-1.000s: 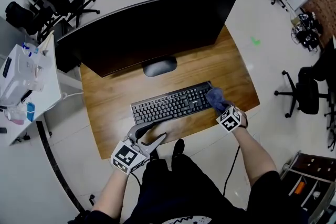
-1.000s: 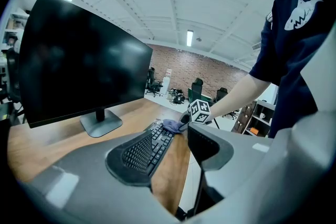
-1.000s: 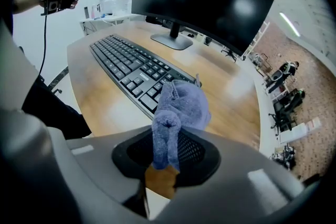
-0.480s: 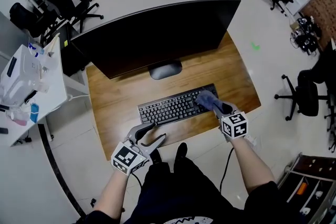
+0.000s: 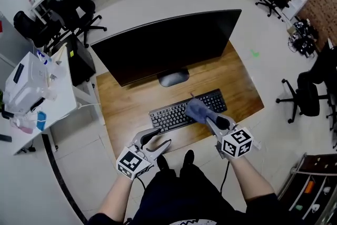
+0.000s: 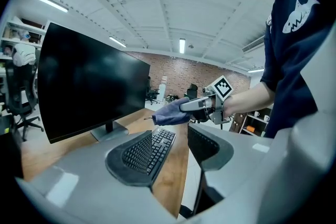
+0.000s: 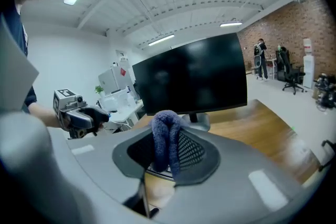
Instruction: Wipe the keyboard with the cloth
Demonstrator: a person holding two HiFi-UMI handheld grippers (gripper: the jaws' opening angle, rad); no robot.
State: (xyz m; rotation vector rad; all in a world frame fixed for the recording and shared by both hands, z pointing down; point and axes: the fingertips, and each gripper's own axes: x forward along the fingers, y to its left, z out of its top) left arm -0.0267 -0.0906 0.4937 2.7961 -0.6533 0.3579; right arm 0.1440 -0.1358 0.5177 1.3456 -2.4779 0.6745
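On desk: keyboard lies along the near half of the desk, just in front of the monitor stand, angled so its right end sits farther off.
Cloth: blue, bunched into a wad. Seen from the head view, it sits over the keys right of the keyboard's middle. In the left gripper view it looks raised slightly off the keys; contact cannot be confirmed.
Right gripper: clenched on the cloth, jaws pointing far-left across the keyboard. In its own view the cloth is folded over and pinched between the jaws.
Left gripper: released, jaws apart with nothing in them. It hovers at the desk's near edge, near-left of the keyboard and apart from it. Keys show beyond the gap but are not gripped.
Step (judgement): wiping pass along the key rows, cloth about mid-keyboard. Task looks under way, not finished.
Next move (judgement): lower the wad until it presses lightly on the keys, then drag it leftward along the rows with the grip kept firm.
Left gripper's part (judgement): could steady the keyboard's near-left corner if the board slides.
Risk (judgement): keyboard is loose on smooth wood, so a hard drag may push it toward the monitor stand.
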